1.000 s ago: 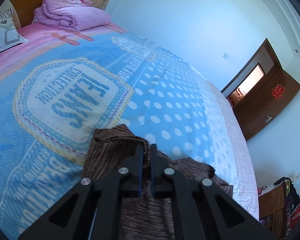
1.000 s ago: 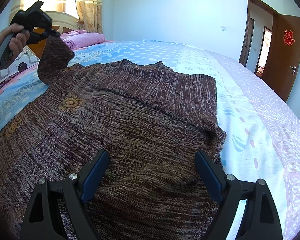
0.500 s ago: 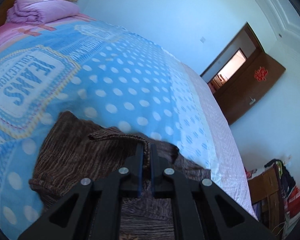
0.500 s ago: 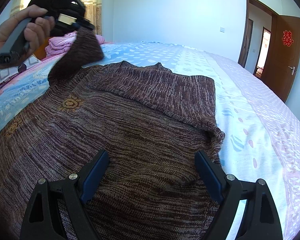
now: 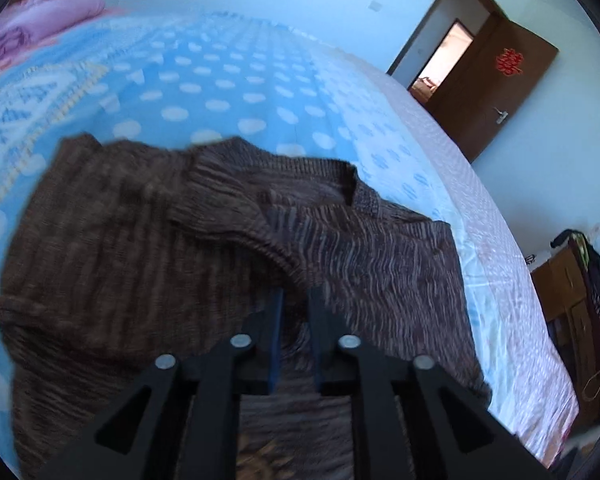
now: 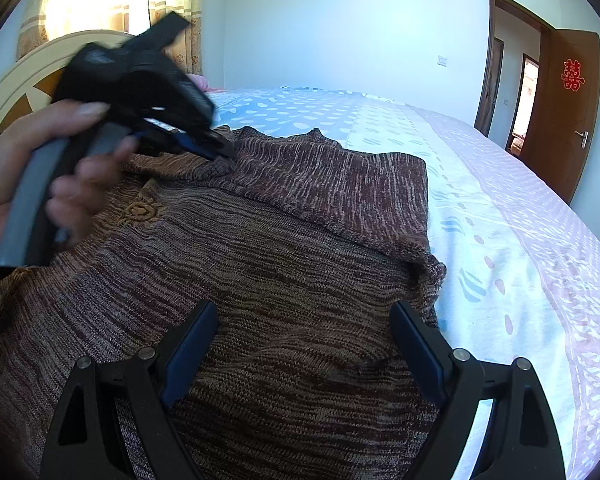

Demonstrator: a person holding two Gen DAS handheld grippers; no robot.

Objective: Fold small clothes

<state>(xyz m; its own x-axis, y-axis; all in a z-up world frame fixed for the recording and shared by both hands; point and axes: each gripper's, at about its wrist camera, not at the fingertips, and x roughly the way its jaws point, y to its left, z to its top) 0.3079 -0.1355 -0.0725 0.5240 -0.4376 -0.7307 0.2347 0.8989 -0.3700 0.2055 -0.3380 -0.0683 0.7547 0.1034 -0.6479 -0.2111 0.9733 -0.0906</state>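
Note:
A brown knitted sweater [image 6: 292, 248] lies on the bed; its right sleeve is folded across the chest. My left gripper [image 5: 296, 300] is shut on the cuff of the left sleeve [image 5: 228, 216] and holds it low over the sweater's chest near the collar [image 5: 352, 188]. In the right wrist view the left gripper [image 6: 220, 152] is seen from the side, held by a hand, its tip at the sweater. My right gripper [image 6: 304, 332] is open and empty, just above the sweater's lower body.
The bed has a blue dotted sheet [image 5: 228, 92] with a pale pink border [image 6: 540, 216]. A folded pink quilt [image 5: 40, 28] and a headboard [image 6: 24, 84] are at the far end. A brown door [image 6: 568, 92] stands open on the right.
My left gripper has carried the sleeve cuff from high at the left down and across onto the sweater's chest. My right gripper has stayed still and open.

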